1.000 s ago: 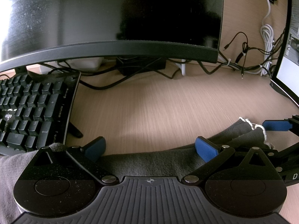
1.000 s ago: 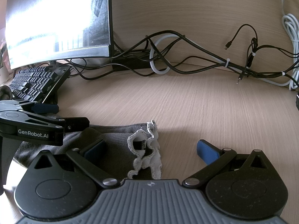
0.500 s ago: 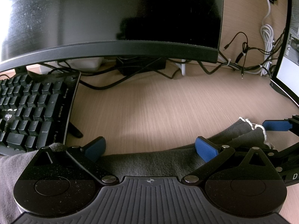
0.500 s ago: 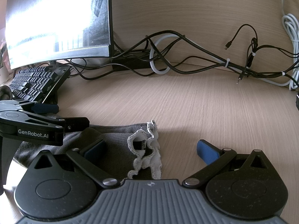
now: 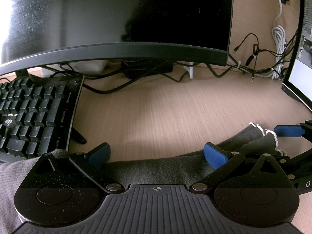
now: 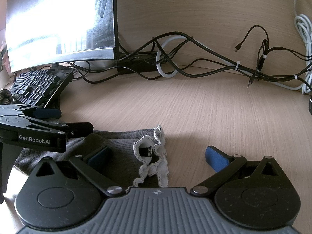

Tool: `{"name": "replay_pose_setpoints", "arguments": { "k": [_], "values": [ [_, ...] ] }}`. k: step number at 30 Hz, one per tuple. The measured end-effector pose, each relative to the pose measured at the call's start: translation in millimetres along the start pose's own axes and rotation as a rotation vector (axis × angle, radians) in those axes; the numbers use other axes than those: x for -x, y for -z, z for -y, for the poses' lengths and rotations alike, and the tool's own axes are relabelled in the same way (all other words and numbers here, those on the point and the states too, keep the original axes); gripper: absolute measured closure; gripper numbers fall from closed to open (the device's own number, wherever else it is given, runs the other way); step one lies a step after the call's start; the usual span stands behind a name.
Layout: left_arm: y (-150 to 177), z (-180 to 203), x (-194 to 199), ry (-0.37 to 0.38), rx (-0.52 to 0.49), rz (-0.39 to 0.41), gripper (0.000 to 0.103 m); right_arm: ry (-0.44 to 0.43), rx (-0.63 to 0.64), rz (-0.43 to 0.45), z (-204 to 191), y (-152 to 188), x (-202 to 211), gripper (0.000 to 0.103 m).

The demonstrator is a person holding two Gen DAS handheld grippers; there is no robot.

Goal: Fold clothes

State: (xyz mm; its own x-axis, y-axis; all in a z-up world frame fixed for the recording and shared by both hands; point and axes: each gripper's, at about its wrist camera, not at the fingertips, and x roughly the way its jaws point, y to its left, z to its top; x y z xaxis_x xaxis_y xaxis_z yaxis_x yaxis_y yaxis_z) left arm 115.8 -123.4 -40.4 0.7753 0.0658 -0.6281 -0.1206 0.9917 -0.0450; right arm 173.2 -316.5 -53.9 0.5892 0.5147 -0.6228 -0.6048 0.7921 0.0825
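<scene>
Fabric, a soft grey garment [image 6: 120,148], is seen limp along the lower frame on the desk [image 6: 204,107]. Both the left gripper [image 5: 156,154] and right gripper [image 6: 158,155] are spread wide; its white-stitched edge [image 6: 150,156], possibly a cuff, is judged the easiest hold.

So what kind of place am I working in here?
Most likely an office or home computer desk: a wood-grain desk with a curved monitor, a black keyboard and tangled cables along the back.

Grey garment [image 6: 120,152] (white-edged), blue gripper pads [image 6: 216,157] — black keyboard [image 5: 29,115]
</scene>
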Motion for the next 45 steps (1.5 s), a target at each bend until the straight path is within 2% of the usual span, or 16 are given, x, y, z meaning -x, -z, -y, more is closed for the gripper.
{"name": "replay_pose_setpoints", "arguments": {
  "k": [16,22,27,31,33,36,38,39,41,42,44,45],
  "values": [
    [-0.5,-0.1,0.1,0.001,0.0,-0.001,0.0,0.02,-0.008,-0.001,-4.1,1.4,-0.9,0.0],
    [-1.0,0.4,-0.7,-0.002,-0.006,-0.002,0.0,0.058,-0.035,-0.003,-9.0,4.1,-0.6,0.0],
    [-2.1,-4.6,-1.2,0.041,-0.019,-0.009,0.0,0.064,-0.066,-0.082,-8.7,-3.7,0.5,0.0],
    [-10.3,-9.7,0.4,0.079,-0.008,-0.079,0.0,0.08,-0.081,-0.115,-11.8,-5.2,0.9,0.0],
    [-11.0,-12.1,3.6,0.076,0.014,-0.104,0.0,0.066,-0.111,-0.108,-12.4,-4.6,2.7,0.0],
    [-12.0,-6.2,7.2,0.075,-0.054,-0.168,0.0,0.014,-0.171,-0.085,-13.4,-1.2,9.2,0.0],
    [-15.8,-6.2,6.4,0.087,-0.06,-0.209,0.0,-0.006,-0.197,-0.084,-16.8,2.7,19.1,0.0],
    [-18.3,-7.0,5.5,0.093,-0.055,-0.228,0.0,-0.014,-0.212,-0.083,-16.4,5.1,26.0,0.0],
    [-24.8,-14.7,10.4,0.101,0.022,-0.262,0.0,-0.013,-0.205,-0.041,-14.3,5.1,49.3,0.0],
    [-27.2,-20.7,18.4,0.113,0.073,-0.252,0.0,-0.002,-0.193,-0.014,-12.8,5.4,63.4,0.001],
    [-28.9,-30.7,51.3,0.122,0.131,-0.167,0.0,0.022,-0.16,0.03,-8.5,3.5,89.4,0.014],
    [-27.3,-32.7,68.9,0.105,0.119,-0.123,0.0,0.032,-0.143,0.031,-5.5,0.9,95.8,0.028]
  ]
}}
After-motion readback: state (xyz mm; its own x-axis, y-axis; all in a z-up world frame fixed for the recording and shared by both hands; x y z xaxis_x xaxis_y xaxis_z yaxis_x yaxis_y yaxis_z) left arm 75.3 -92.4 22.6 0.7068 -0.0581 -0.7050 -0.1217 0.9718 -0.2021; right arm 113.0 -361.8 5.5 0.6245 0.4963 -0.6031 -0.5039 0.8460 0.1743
